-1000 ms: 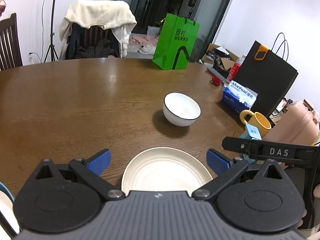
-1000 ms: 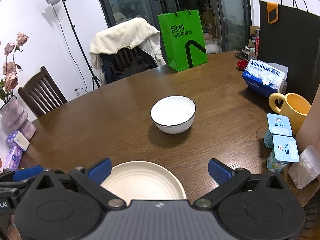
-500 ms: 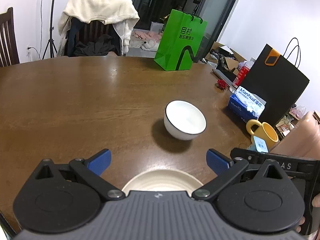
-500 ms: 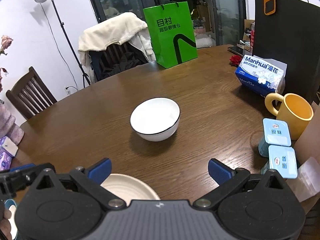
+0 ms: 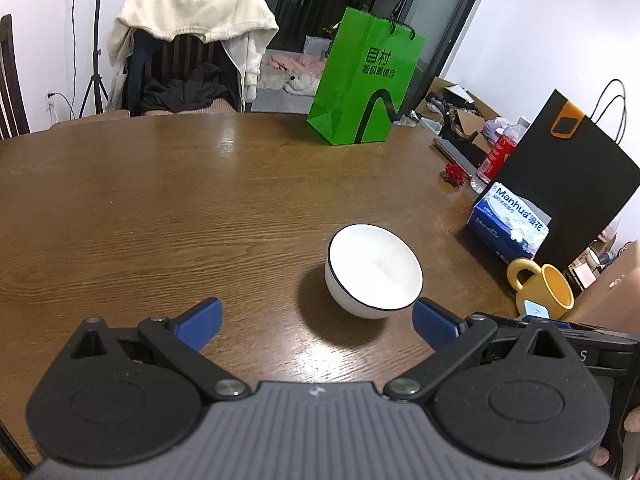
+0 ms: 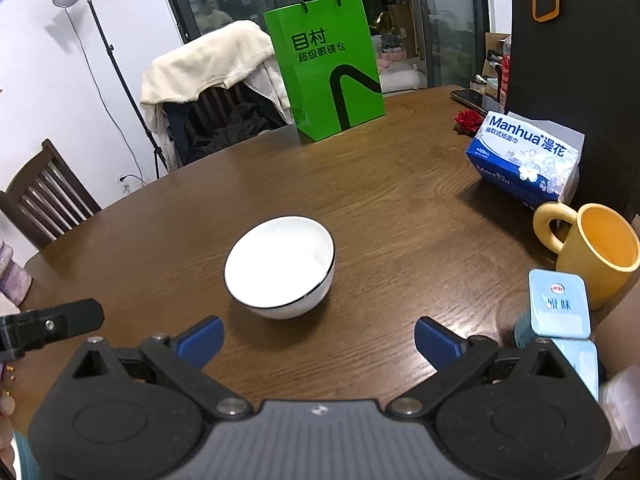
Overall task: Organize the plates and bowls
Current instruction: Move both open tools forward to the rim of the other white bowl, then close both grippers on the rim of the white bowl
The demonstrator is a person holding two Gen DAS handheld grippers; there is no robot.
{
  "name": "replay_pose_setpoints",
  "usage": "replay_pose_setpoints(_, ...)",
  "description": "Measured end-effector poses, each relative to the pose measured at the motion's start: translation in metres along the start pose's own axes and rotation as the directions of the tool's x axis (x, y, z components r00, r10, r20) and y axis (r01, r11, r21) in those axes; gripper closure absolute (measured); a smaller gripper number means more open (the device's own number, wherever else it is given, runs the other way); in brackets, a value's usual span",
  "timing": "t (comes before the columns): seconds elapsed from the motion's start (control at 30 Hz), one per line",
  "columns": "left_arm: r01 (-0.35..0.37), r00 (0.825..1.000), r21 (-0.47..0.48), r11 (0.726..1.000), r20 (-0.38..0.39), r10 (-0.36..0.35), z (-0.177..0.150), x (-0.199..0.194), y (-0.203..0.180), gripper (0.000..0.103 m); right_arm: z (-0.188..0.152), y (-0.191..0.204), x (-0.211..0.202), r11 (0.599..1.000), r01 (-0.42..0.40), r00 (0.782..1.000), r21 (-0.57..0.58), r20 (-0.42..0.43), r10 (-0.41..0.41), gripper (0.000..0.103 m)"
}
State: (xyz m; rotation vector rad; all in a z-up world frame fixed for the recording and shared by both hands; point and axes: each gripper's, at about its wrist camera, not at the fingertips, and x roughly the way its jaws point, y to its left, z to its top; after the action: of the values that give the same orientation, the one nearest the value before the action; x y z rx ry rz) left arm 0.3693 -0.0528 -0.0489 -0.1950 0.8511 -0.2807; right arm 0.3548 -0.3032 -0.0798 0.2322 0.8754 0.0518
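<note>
While both grippers [image 5: 316,320] [image 6: 318,338] gape wide, white bowl [image 6: 280,266] ahead, wooden table [image 5: 160,216]

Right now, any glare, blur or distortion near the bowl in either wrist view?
Left wrist: glare streaks on the table by the sharp bowl; fisheye bends the table edge. Right wrist: bowl sharp, soft shadow; lower right corner blurred.

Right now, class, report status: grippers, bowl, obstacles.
Left gripper open, empty. Right gripper open, empty. White bowl upright on table, untouched. Nothing blocking approach.

both wrist views face across the table [image 5: 160,200], sharing the bowl [image 6: 280,266].
</note>
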Motion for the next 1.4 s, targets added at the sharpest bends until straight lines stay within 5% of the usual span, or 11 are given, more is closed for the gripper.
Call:
replay_pose_setpoints(0.73,-0.029,0.997,-0.008,1.000,-0.070,0.028,0.039,0.084,-0.011,0.000,0.045,-0.018,0.058,0.999,-0.003,1.000,0.036,-0.030,0.004,0.007)
replay_pose_setpoints(1.13,-0.070,0.985,-0.036,0.997,-0.163,0.063,0.045,0.140,-0.009,0.005,0.056,-0.024,0.107,0.996,0.038,0.991,0.075,-0.128,-0.029,0.027)
replay_pose_setpoints(1.4,-0.116,0.971,-0.045,0.992,-0.216,0.104,0.046,0.165,-0.008,0.031,0.060,-0.019,0.132,0.997,0.044,0.982,0.070,-0.187,-0.030,0.046)
